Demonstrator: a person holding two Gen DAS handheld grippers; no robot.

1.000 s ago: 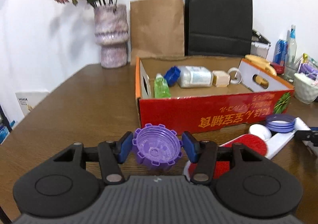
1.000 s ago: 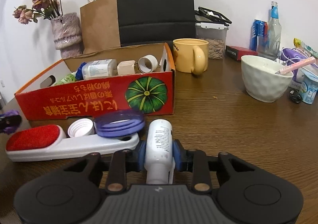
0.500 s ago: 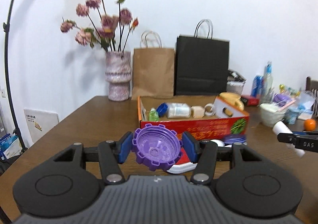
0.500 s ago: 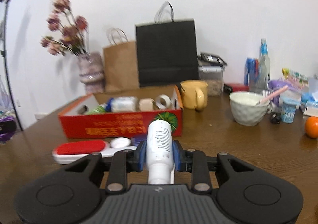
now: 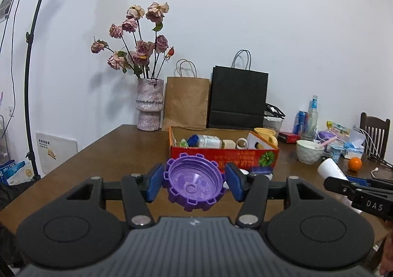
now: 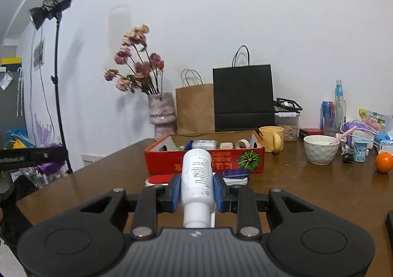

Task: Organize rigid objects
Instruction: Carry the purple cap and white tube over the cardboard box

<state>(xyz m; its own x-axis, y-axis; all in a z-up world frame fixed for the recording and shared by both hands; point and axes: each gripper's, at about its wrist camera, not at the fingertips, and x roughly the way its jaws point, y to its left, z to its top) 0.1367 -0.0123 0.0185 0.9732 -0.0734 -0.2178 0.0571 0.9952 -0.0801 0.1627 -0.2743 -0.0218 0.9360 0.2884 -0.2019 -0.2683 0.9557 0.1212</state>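
Observation:
My left gripper (image 5: 194, 183) is shut on a purple toothed lid (image 5: 194, 184), held above the near table edge with its hollow side facing the camera. My right gripper (image 6: 197, 189) is shut on a white bottle (image 6: 197, 177) that points forward; the same white bottle (image 5: 331, 170) shows at the right of the left wrist view. Beyond both stands the red cardboard box (image 6: 221, 165) (image 5: 224, 156), which holds several small items. A red lint brush (image 6: 161, 180) and a blue ring lid (image 6: 235, 173) lie on the table just in front of the box, partly hidden by the grippers.
Behind the box stand a flower vase (image 5: 149, 111), a brown paper bag (image 5: 186, 102) and a black bag (image 5: 237, 100). To the right are a yellow mug (image 6: 271, 138), a white bowl (image 6: 320, 149), an orange (image 6: 384, 162), bottles and clutter. A light stand (image 6: 57, 75) rises at the left.
Both grippers have pulled back from the box and risen, each keeping its object. The box and the items in front of it now look smaller and farther away.

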